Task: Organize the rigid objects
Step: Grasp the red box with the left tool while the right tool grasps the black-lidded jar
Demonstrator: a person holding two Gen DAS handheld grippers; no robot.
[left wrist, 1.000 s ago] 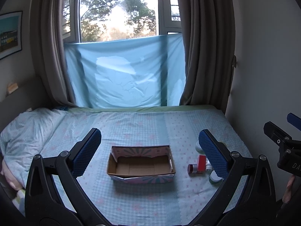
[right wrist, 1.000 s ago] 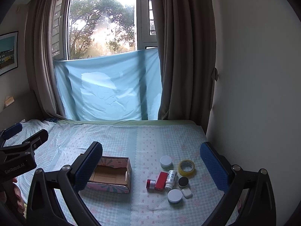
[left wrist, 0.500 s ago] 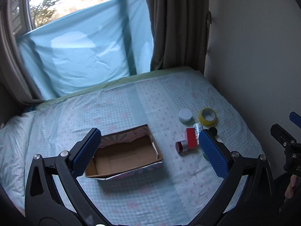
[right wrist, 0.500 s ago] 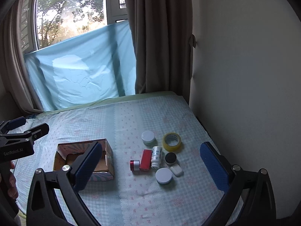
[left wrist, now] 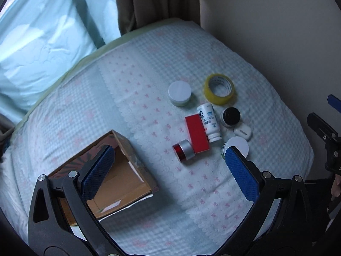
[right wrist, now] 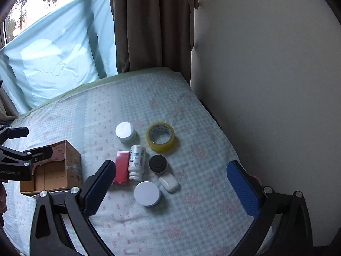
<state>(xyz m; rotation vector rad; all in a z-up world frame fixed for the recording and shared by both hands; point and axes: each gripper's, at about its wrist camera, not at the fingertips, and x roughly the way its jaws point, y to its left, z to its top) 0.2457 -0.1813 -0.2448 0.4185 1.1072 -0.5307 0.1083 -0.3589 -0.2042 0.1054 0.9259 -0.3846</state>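
An open cardboard box (left wrist: 119, 183) (right wrist: 53, 170) lies on the bed, empty inside. To its right lies a cluster: a red box (left wrist: 197, 133) (right wrist: 121, 168), a white bottle (left wrist: 210, 122) (right wrist: 136, 162), a red-and-silver jar (left wrist: 183, 150), a yellow tape roll (left wrist: 219, 88) (right wrist: 160, 136), a black-lidded jar (left wrist: 231, 116) (right wrist: 158, 163), a small white case (left wrist: 243, 132) (right wrist: 169, 182) and two white-lidded jars (left wrist: 179, 92) (right wrist: 147, 193). My left gripper (left wrist: 168, 170) is open above the bed between box and cluster. My right gripper (right wrist: 170, 185) is open above the cluster.
The bed (left wrist: 149, 64) has a pale blue checked cover. A wall (right wrist: 266, 74) runs along its right side. A brown curtain (right wrist: 153, 21) and a blue cloth (right wrist: 53, 59) stand at the far end.
Both grippers have tilted down and moved forward and right toward the cluster. The window has left the left view. Both stay open.
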